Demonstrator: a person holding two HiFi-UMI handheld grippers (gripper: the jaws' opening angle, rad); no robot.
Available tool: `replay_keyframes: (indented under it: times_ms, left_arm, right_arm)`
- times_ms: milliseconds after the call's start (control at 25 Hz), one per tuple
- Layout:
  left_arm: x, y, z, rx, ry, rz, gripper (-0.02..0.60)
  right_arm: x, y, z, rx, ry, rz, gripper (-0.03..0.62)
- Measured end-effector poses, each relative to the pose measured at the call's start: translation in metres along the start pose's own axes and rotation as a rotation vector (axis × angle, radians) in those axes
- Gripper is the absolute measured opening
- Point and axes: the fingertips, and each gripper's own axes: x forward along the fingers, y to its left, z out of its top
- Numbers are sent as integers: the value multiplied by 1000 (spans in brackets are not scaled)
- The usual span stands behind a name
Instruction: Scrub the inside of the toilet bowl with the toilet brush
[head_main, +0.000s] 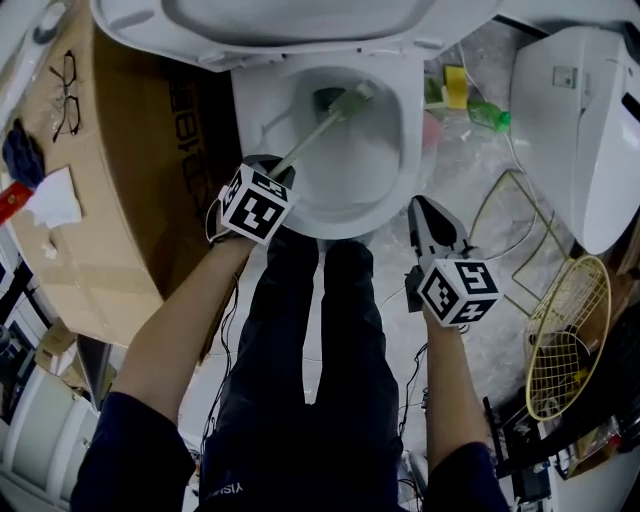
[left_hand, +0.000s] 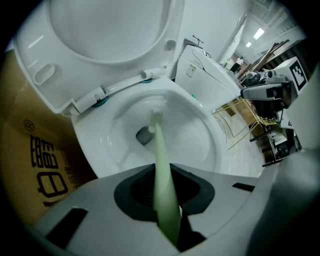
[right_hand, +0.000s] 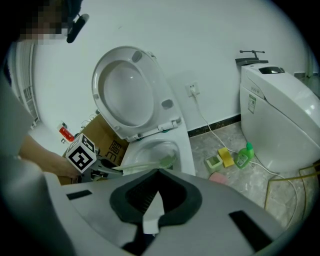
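The white toilet bowl (head_main: 400, 150) stands open with its lid (left_hand: 100, 45) raised. My left gripper (head_main: 280, 170) sits at the bowl's front left rim, shut on the pale green handle of the toilet brush (head_main: 315, 130). The brush head (left_hand: 157, 120) reaches down inside the bowl beside the dark drain hole (left_hand: 144, 135). In the left gripper view the handle (left_hand: 165, 195) runs straight out between the closed pads. My right gripper (head_main: 420, 205) hangs over the floor right of the bowl, shut, touching nothing. From it I see the bowl (right_hand: 185, 150) and the brush (right_hand: 150, 166).
A cardboard box (head_main: 100, 200) with glasses (head_main: 65, 95) on top flanks the toilet's left. A second toilet (head_main: 580, 130) stands at right. A green bottle (head_main: 490, 115), yellow sponge (head_main: 455, 85), cables and a yellow wire basket (head_main: 565, 340) lie on the floor. The person's legs (head_main: 310, 350) front the bowl.
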Motion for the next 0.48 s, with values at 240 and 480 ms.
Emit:
replay_keyframes:
  times_ms: [240,480]
  left_arm:
    - [3,-20,-4,49,3,-6,78]
    - [2,-34,-11,73,0,-10,78]
  right_arm:
    - [-12,-5,-8,8,-16,-14,5]
    - [-20,-4,-19,11,-25,-17,5]
